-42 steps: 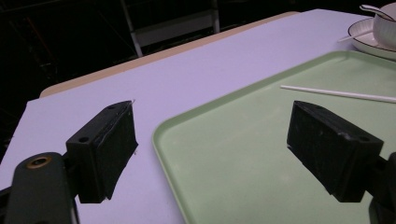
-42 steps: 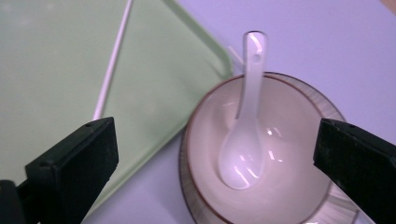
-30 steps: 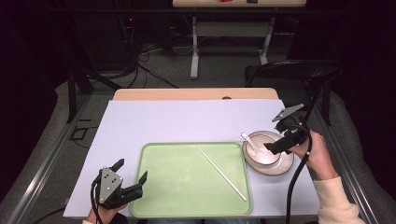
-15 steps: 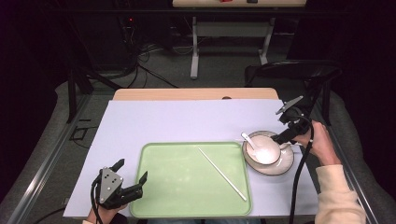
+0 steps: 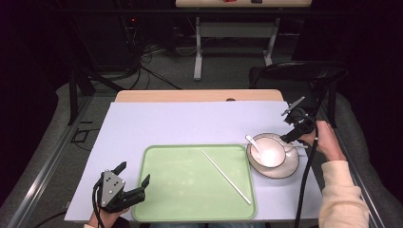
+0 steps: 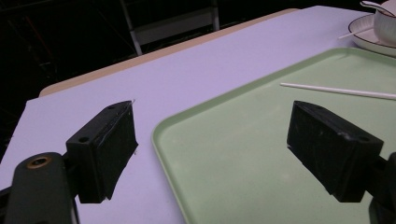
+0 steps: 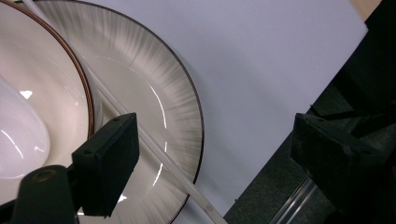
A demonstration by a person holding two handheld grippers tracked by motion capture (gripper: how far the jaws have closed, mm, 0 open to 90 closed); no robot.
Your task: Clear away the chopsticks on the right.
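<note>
right gripper [image 5: 288, 138] is sitting at the far right rim of the plate [image 5: 291, 169], over a white chopstick [image 7: 154, 151] lying across that plate beside the bowl [image 5: 270, 154]; its jaws are standing apart and have just been closing in, pads not pressing on the stick; a spoon [image 5: 252, 142] is resting in the bowl; a second chopstick [image 5: 225, 176] is lying diagonally on the green tray [image 5: 161, 199]; left gripper [image 5: 133, 179] is hovering open at the tray's near left corner, gripping nothing.
</note>
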